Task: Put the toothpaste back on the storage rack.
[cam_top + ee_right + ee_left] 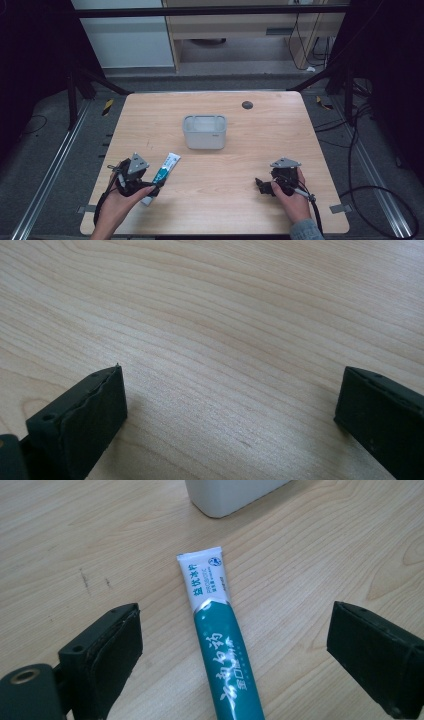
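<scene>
Counter (240, 165): pale wood, seen from above; clock directions are read from its centre in the high view.
Tube (222, 645): teal and white toothpaste tube, lying flat at about 8 o'clock, its crimped white end aimed at the tub.
Tub (204, 132): empty-looking white container just past centre, toward 12 o'clock.
Left gripper (235, 655): fingers (107, 655) wide apart, straddling the tube without touching it.
Right gripper (230, 415): at about 4 o'clock, fingers (82, 420) apart over bare wood, holding nothing.
Handling: probably light, soft-walled and slick; it would dent under a hard squeeze.
Grip site: across the teal mid-body, gently; the cap end is hidden beneath the gripper.
</scene>
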Action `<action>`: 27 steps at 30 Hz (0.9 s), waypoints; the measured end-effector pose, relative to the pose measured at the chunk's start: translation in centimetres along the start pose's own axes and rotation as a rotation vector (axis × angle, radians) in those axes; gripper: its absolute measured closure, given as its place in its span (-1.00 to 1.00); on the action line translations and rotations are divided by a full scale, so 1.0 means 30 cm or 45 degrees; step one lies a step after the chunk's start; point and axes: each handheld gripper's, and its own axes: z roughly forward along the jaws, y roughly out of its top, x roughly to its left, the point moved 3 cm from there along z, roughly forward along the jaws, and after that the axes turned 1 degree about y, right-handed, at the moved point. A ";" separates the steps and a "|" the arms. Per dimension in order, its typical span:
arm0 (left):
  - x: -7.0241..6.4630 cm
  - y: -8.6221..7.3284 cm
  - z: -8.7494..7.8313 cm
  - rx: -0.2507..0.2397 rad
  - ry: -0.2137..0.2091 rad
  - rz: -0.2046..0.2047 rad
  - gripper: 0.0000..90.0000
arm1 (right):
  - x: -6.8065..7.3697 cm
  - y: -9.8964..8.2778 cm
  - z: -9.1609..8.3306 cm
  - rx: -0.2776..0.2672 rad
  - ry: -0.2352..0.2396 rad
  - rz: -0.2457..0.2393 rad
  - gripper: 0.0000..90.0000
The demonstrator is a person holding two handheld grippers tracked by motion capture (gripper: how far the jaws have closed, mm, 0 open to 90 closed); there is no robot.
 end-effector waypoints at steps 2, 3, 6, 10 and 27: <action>-0.010 0.020 0.005 0.006 -0.030 0.002 -0.83 | 0.000 0.000 0.000 0.000 0.000 0.002 -0.99; -0.019 0.031 0.007 0.010 -0.036 0.002 -0.83 | 0.000 0.000 0.000 0.000 0.000 0.002 -0.99; -0.042 0.055 0.021 0.046 -0.066 0.012 -0.83 | 0.000 0.000 0.000 0.000 0.000 0.002 -0.99; -0.049 0.069 0.050 0.146 -0.041 0.047 -0.82 | 0.000 0.000 0.000 0.000 0.000 0.001 -0.99; 0.031 0.057 0.181 0.498 -0.011 0.029 -0.33 | 0.000 0.000 0.000 0.000 0.002 0.002 -0.99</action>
